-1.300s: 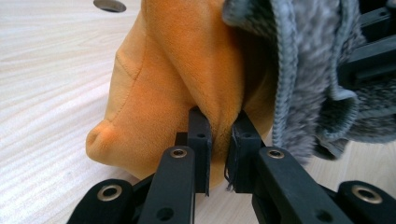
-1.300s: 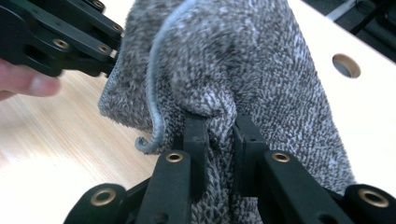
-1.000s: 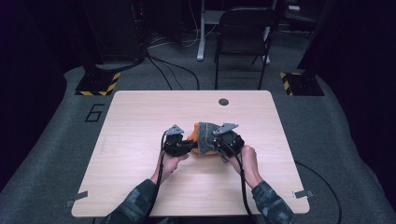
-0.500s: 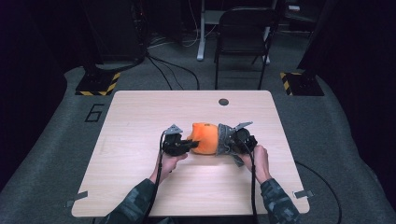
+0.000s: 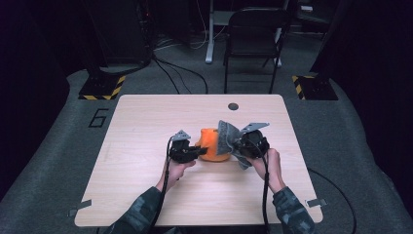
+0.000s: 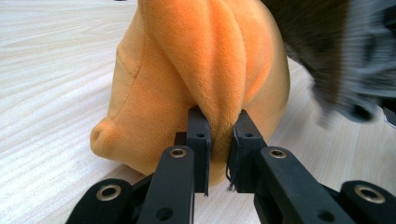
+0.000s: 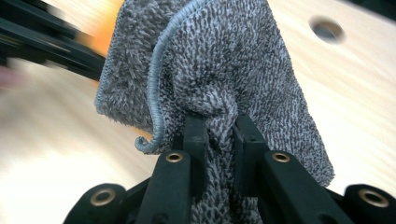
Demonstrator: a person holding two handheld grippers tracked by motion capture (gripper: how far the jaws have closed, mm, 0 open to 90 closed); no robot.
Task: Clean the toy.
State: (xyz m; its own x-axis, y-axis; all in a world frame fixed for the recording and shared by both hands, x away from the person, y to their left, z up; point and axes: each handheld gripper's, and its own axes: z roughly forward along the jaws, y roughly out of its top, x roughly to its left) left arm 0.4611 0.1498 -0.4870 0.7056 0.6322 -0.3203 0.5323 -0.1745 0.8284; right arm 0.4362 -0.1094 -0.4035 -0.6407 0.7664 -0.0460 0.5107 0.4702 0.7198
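Observation:
An orange plush toy lies near the middle of the wooden table. My left gripper comes at it from the left and is shut on a fold of the orange plush toy, pinched between its black pads. My right gripper is shut on a bunched grey towel, held against the toy's right side. In the right gripper view the grey towel rises from the jaws and hides most of the toy. The same towel hangs at the upper right of the left gripper view.
A small dark hole sits in the tabletop near its far edge. A black folding chair stands behind the table. Yellow-and-black striped blocks rest on the floor at both far corners. Bare tabletop lies on all sides of the toy.
My right gripper has pulled the grey towel to the right and upward, off the toy's top, baring more orange plush. The left gripper has kept its place on the toy.

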